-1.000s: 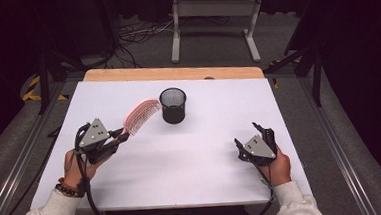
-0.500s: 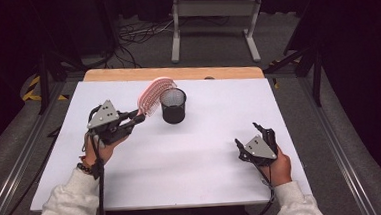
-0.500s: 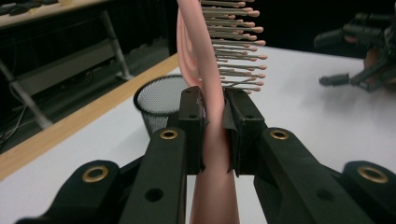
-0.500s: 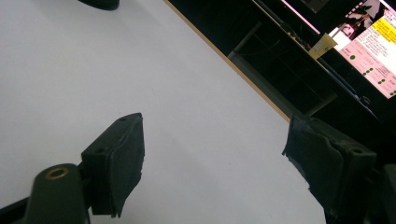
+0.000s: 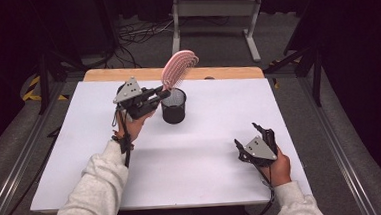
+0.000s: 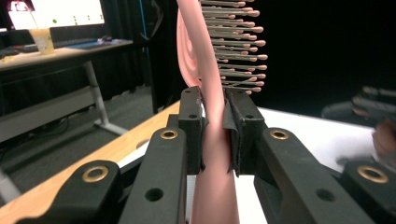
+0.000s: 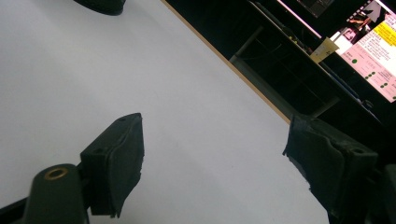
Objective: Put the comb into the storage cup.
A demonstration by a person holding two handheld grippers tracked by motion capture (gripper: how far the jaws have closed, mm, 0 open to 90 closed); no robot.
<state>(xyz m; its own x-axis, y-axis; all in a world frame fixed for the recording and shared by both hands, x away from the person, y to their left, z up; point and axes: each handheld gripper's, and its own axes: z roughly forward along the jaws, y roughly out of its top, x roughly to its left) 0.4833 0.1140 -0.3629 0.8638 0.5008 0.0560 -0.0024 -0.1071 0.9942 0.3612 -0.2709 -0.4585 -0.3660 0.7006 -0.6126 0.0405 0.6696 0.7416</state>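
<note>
Now we hold the brush [image 5: 178, 68] by its handle in the left gripper's [image 5: 160, 95] clenched jaws, tilted above the cup [image 5: 173, 105]. Lowering it off-centre could tip the cup. Our right gripper [image 5: 253, 142] rests released on the desk [image 5: 206, 151].

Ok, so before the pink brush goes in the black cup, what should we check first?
1. Left tool shut on the pink plastic hairbrush: ok.
2. Grip sits on the handle, pads pressing both sides: ok.
3. Brush above the black mesh cup: ok.
4. Cup upright on the white table: ok.
5. Cup empty inside: cannot tell.
6. Right tool open, away from the cup: ok.
</note>
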